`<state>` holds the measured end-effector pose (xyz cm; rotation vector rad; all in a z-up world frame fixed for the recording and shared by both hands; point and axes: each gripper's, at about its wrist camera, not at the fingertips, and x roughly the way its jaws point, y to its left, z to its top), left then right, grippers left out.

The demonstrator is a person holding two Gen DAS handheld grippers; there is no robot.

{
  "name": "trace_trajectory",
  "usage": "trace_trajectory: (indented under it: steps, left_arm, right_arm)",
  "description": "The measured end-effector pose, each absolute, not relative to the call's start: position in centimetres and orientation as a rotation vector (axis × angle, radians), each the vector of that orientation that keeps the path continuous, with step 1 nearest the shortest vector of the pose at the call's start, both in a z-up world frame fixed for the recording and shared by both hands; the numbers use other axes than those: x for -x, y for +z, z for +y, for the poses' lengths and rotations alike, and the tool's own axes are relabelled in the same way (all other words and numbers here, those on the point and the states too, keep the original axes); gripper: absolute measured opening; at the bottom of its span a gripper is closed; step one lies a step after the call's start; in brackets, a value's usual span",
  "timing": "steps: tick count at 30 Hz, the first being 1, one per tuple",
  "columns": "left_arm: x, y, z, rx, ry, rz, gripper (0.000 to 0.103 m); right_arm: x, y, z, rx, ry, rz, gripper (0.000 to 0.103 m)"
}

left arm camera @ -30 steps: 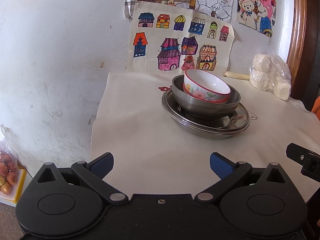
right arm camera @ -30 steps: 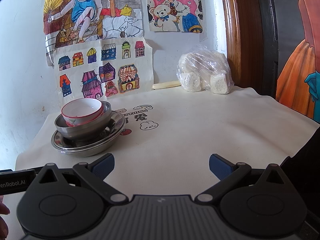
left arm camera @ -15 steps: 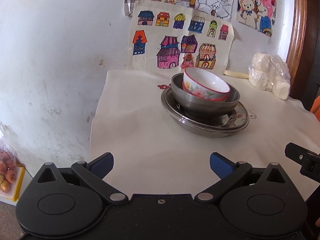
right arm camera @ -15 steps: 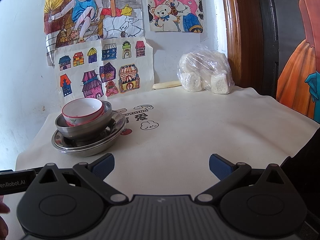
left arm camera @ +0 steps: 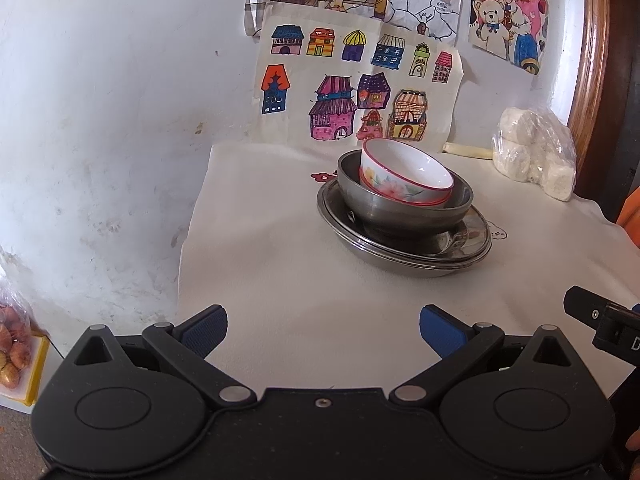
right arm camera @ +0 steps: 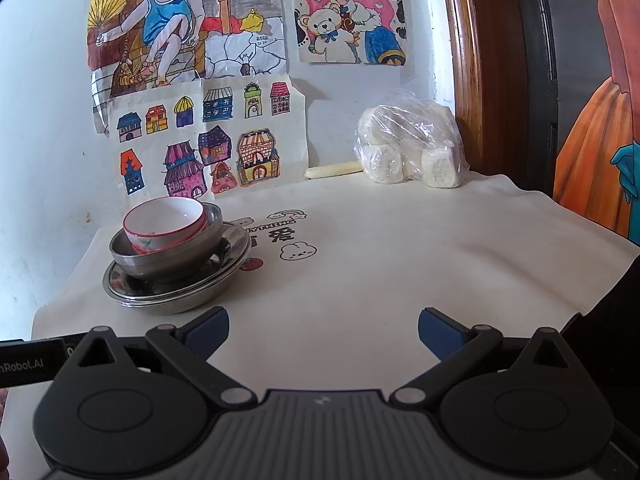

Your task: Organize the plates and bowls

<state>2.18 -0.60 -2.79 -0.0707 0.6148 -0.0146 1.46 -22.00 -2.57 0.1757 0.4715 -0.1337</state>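
A white floral bowl with a red rim [left arm camera: 404, 176] sits tilted inside a steel bowl [left arm camera: 400, 212], which stands on stacked steel plates [left arm camera: 408, 258] on the white tablecloth. The same stack shows in the right wrist view: floral bowl [right arm camera: 164, 226], steel bowl [right arm camera: 168, 260], plates [right arm camera: 176, 292]. My left gripper [left arm camera: 322, 330] is open and empty, short of the stack near the table's front edge. My right gripper [right arm camera: 323, 332] is open and empty, to the right of the stack.
A plastic bag of white buns [right arm camera: 412, 148] and a pale stick [right arm camera: 334, 169] lie at the back by the wall. Drawings hang on the wall [right arm camera: 208, 140]. A wooden door frame [right arm camera: 464, 60] stands at right. A bag of fruit [left arm camera: 12, 344] sits below left of the table.
The left gripper has drawn back and up a little from the stack. The right gripper and the dishes have hardly moved.
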Motion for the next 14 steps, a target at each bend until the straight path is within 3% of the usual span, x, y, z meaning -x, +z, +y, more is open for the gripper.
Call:
trace_trajectory:
  steps: [14]
  left_arm:
    - [-2.63,-2.77,-0.84,0.062,0.001,0.622,0.102]
  right_arm:
    - [-1.99,-3.04,-22.7,-0.199,-0.118,0.485,0.103]
